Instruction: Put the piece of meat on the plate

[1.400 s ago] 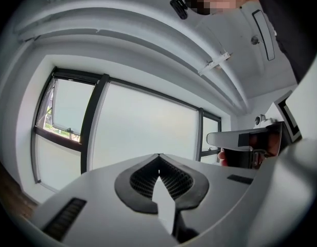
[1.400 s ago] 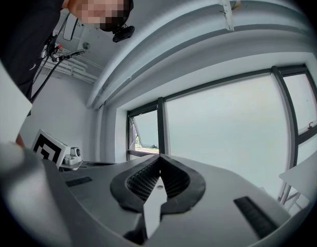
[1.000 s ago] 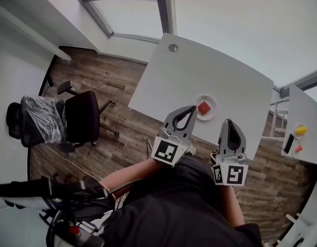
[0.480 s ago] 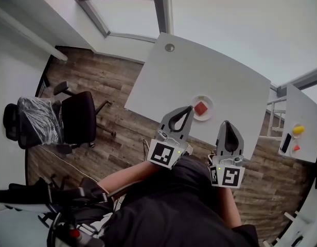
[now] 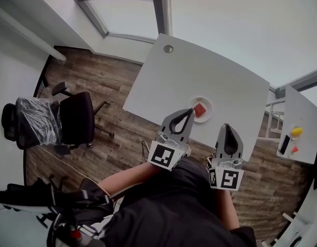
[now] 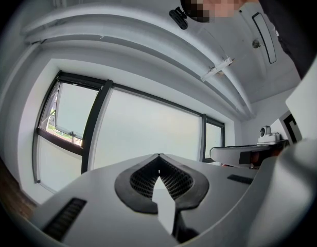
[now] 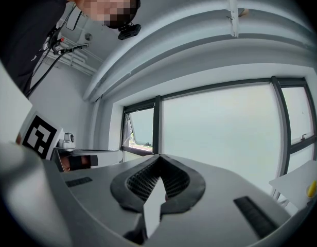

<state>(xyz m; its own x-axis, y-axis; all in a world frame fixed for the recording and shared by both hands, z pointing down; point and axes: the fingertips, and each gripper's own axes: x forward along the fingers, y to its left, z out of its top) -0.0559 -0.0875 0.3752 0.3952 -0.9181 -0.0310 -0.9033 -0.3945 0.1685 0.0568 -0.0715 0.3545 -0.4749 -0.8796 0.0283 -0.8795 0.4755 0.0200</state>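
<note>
- Wood-plank floor [image 5: 97, 81] and tall windows [image 7: 220, 133] are seen around a white desk [image 5: 215, 76]. A black office chair [image 5: 76, 120] is parked well apart on the left.
- At the right edge a second desk [image 5: 305, 112] is seen, with a yellow item [image 5: 297, 131], a dark flat item and a small red item on it. No confusion with these is expected, as they lie far from the work.
- The main desk is bare except for a round grommet [image 5: 169, 49] at its far corner and the plate [image 5: 205, 103] near its front edge.
- The left claw [image 5: 191, 110] and right claw [image 5: 228, 126] are held level before the body, each fully closed and with nothing gripped.
- Because the plate sits close to the edge, it could be shoved off by a careless nudge from the left claw, whose tip appears just beside it.
- The red piece of meat [image 5: 199, 109] is already lying on the plate, so the task is judged done. It could be dragged back off by another grab.
</note>
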